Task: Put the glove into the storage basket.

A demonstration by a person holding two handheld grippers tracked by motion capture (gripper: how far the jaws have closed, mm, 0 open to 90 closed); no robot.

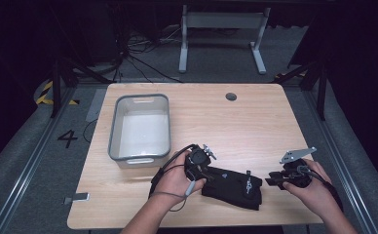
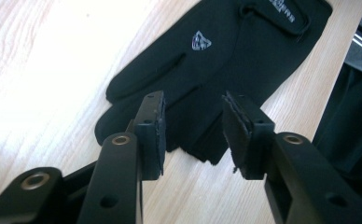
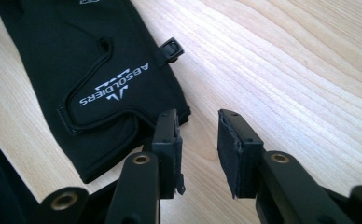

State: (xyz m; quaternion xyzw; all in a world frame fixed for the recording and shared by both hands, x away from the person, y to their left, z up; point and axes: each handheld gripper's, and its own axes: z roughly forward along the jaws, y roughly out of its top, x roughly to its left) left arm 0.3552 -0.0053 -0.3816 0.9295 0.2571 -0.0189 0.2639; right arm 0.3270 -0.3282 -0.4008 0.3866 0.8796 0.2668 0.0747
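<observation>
A black glove (image 1: 233, 184) lies flat on the wooden table (image 1: 255, 122) near its front edge. My left gripper (image 1: 202, 168) is at the glove's finger end, open, its jaws straddling the fingertips of the glove (image 2: 207, 70) just above them. My right gripper (image 1: 274, 178) is at the cuff end, open, with the jaws over bare wood just past the cuff corner of the glove (image 3: 100, 79), which carries white lettering and a small clip. Nothing is pinched in either gripper (image 2: 193, 130) (image 3: 197, 144).
A grey-rimmed white bin (image 1: 141, 126) stands on the table's left half, close to my left hand. A round hole (image 1: 231, 96) sits near the table's far edge. A small metal piece (image 1: 77, 198) lies at the front left corner.
</observation>
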